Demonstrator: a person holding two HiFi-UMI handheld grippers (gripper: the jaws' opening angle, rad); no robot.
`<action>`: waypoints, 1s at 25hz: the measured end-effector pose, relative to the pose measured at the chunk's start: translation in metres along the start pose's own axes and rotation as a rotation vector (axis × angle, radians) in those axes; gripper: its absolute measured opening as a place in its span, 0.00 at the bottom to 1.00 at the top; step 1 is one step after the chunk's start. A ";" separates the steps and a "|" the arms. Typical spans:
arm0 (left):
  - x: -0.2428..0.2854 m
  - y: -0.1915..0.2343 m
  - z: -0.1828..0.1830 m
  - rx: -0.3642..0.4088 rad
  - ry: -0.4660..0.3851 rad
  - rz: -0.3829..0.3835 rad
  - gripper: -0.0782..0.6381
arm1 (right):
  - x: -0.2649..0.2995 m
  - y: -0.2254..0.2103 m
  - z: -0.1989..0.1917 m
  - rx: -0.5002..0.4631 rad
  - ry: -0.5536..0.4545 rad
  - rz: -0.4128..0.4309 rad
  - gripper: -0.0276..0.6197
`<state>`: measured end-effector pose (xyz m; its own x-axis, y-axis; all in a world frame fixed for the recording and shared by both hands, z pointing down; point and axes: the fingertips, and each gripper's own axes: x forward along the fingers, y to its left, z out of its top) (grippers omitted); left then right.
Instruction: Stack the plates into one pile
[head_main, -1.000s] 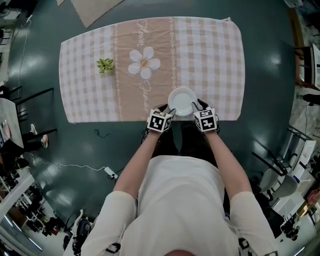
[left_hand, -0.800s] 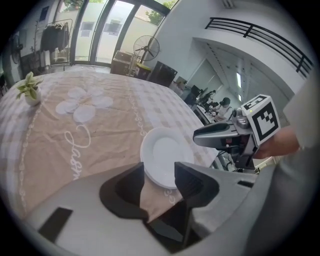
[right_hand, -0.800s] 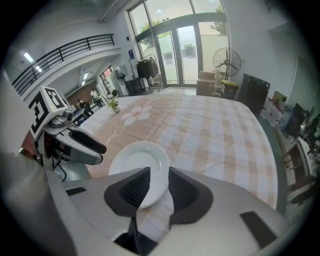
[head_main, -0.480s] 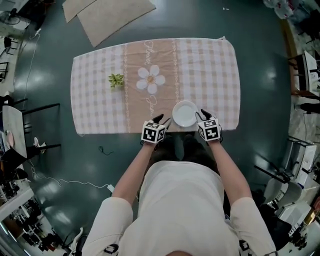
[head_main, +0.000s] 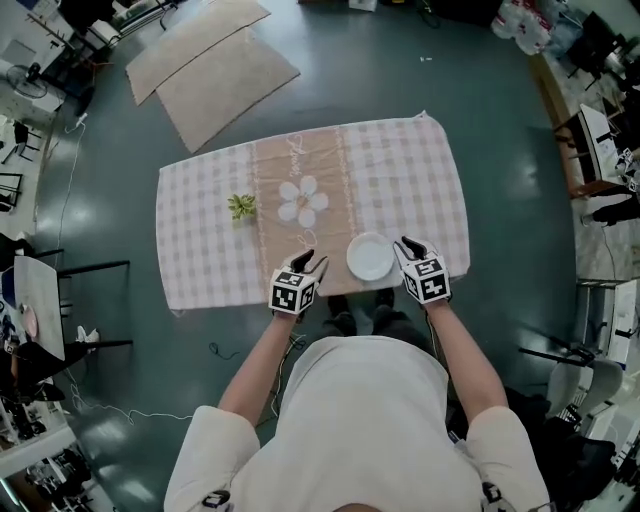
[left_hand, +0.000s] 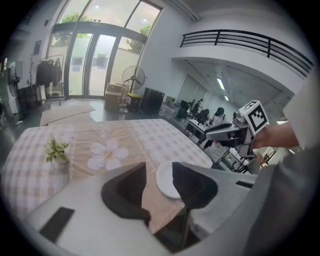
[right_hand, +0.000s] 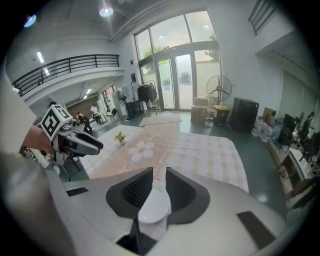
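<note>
left gripper (head_main: 312, 260) hovers over the near edge of the checked tablecloth (head_main: 420, 180), jaws spread and closing. only cloth shows in the gap, nothing between the pads. right gripper (head_main: 405, 244) hangs on the other side, jaws half apart and closing too. the white plate (head_main: 370, 257) shows through its gap, but the pads aren't pinching it. that plate sits flat on the cloth near the person's edge of the table, between the two grippers and touching neither. can't tell if it's one plate or several. farther back, a printed flower (head_main: 303, 200) and beside it a small green plant (head_main: 240, 206).
</note>
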<state>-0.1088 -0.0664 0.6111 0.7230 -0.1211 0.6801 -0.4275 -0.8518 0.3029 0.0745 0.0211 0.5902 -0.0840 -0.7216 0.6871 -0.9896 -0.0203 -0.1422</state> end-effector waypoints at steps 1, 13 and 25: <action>-0.007 -0.002 0.008 0.011 -0.019 -0.003 0.34 | -0.007 0.000 0.007 0.004 -0.018 -0.009 0.20; -0.081 -0.019 0.088 0.165 -0.176 0.026 0.28 | -0.100 0.013 0.074 -0.026 -0.208 -0.061 0.14; -0.152 -0.047 0.146 0.115 -0.367 0.063 0.15 | -0.173 0.015 0.139 -0.116 -0.387 0.008 0.12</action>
<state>-0.1195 -0.0827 0.3965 0.8522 -0.3313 0.4049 -0.4287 -0.8858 0.1776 0.0908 0.0495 0.3701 -0.0635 -0.9291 0.3643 -0.9976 0.0487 -0.0496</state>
